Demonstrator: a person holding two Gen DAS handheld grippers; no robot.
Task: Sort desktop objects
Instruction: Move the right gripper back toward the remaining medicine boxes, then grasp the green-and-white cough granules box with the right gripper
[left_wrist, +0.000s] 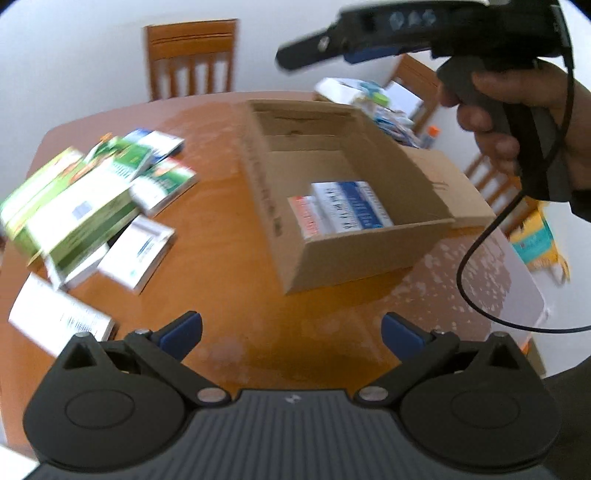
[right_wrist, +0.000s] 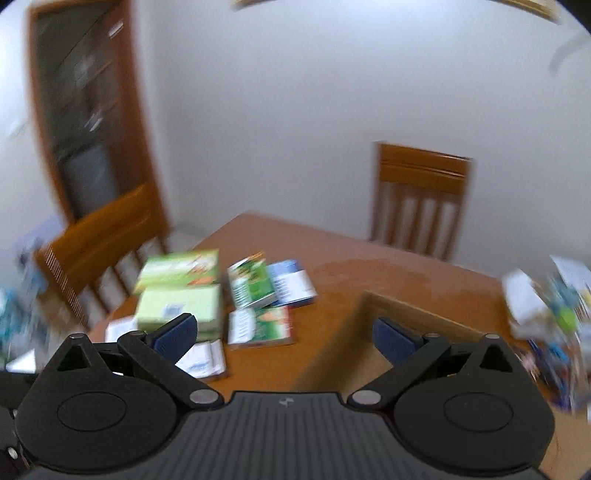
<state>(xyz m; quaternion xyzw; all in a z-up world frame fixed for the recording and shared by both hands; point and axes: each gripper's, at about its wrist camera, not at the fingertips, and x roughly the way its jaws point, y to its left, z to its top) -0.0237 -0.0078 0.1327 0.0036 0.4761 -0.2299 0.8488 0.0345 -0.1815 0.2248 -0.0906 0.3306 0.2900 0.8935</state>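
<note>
An open cardboard box (left_wrist: 369, 243) stands on the wooden table (left_wrist: 229, 288), holding a blue-and-white packet (left_wrist: 351, 206) and a red-and-white one (left_wrist: 304, 218). Left of it lies a pile of green and white packets (left_wrist: 92, 206). My left gripper (left_wrist: 291, 334) is open over bare table in front of the box, holding nothing. The right gripper, held by a hand (left_wrist: 517, 110), hangs high above the box's right side. In the right wrist view my right gripper (right_wrist: 284, 338) is open and empty, with the green packets (right_wrist: 177, 291) and the box's edge (right_wrist: 406, 306) below.
Wooden chairs stand at the far side (left_wrist: 190, 59) and the right (left_wrist: 487, 177) of the table. A heap of small packages (left_wrist: 373, 103) sits behind the box. A black cable (left_wrist: 476, 258) hangs from the right gripper. A wooden cabinet (right_wrist: 92, 122) stands at the left wall.
</note>
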